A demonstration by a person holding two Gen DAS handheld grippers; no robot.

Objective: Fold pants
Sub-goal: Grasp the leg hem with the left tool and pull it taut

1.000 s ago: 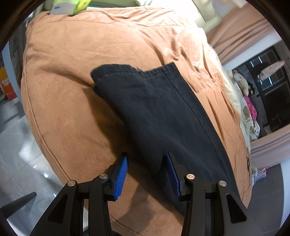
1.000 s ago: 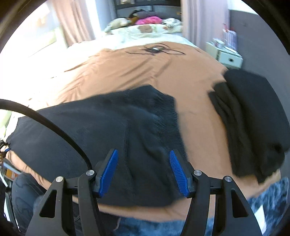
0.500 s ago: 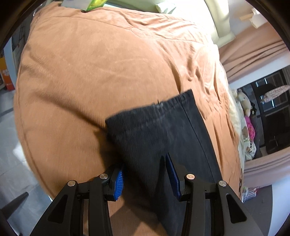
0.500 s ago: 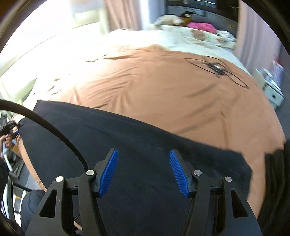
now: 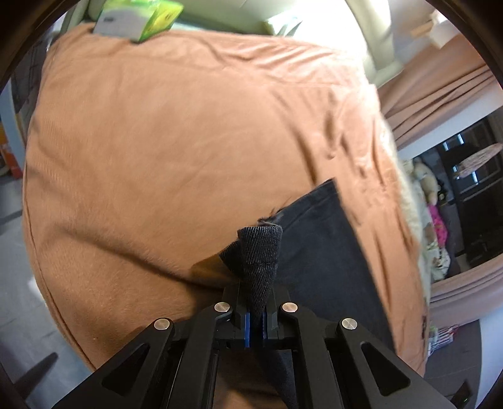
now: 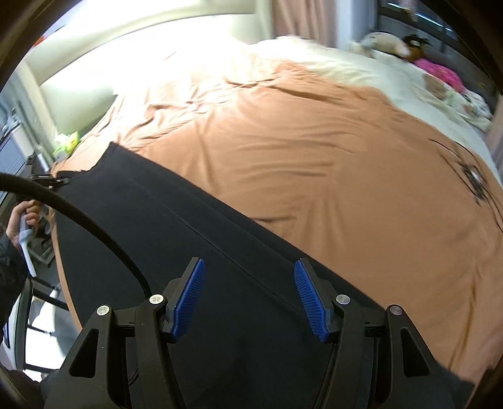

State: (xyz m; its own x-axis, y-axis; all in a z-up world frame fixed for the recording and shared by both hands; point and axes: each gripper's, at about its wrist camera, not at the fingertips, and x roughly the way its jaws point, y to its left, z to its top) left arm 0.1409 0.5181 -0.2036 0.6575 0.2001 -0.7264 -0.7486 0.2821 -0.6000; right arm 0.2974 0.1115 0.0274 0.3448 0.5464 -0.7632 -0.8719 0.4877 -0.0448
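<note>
**Left gripper pinches the pants hem; right gripper hangs open above the leg**

The pants (image 6: 195, 258), dark and finely ribbed, lie stretched out flat on the bed (image 6: 314, 151), over its orange-brown cover and along the edge nearest the person. Taking the pants as the landmark: the left gripper (image 5: 256, 317) sits at their hem end with its jaws pressed together on a corner of the cloth. That corner is bunched and rolled into a small cone that stands up out of the blue pads (image 5: 247, 327), with the rest of the leg (image 5: 320, 239) running away to the right on the cover. In the right wrist view the same hem end shows at the far left of the pants, where a hand (image 6: 22, 220) grips a pale handle.

The right gripper (image 6: 250, 295) hovers over the middle of the pants, above a long seam that runs slantwise down the leg. Its jaws stand well apart, roughly half spread, and nothing is between the blue pads (image 6: 188, 299); whether they touch the cloth below cannot be told. A black cable (image 6: 78, 217) curves across the pants from the left side toward this gripper.

Beyond the hem end, at the far corner of the bed, lies a green and grey box (image 5: 135, 19). Past the pants on the far side, soft toys (image 6: 389, 44) rest on a pale sheet.
</note>
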